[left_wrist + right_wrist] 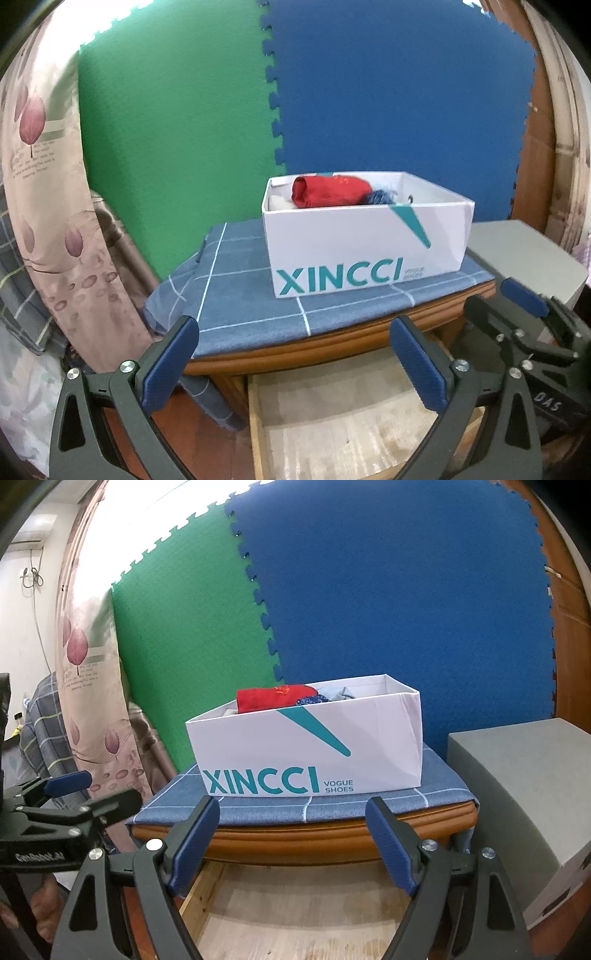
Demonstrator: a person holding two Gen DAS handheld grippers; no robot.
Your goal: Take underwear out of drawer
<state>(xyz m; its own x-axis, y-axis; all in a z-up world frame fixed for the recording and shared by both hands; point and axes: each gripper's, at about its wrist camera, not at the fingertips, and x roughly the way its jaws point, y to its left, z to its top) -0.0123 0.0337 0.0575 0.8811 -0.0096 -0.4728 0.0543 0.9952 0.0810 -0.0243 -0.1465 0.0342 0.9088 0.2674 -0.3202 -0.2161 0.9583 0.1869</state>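
Observation:
A wooden drawer [332, 417] stands pulled open under the nightstand top; the part of its floor that shows is bare, also in the right wrist view [295, 915]. A white XINCCI shoebox [365, 251] sits on the blue checked cloth above it and holds red underwear [328, 192] and a blue patterned piece [378, 197]. The box [306, 749] and the red underwear [273, 698] show in the right wrist view too. My left gripper [295, 365] is open and empty above the drawer. My right gripper [291, 845] is open and empty beside it, and shows at the left wrist view's right edge [517, 314].
The blue checked cloth [251, 295] covers the wooden nightstand top. A grey box [517, 797] stands to the right. A floral curtain [55, 221] hangs at the left. Green and blue foam mats [332, 92] line the wall behind.

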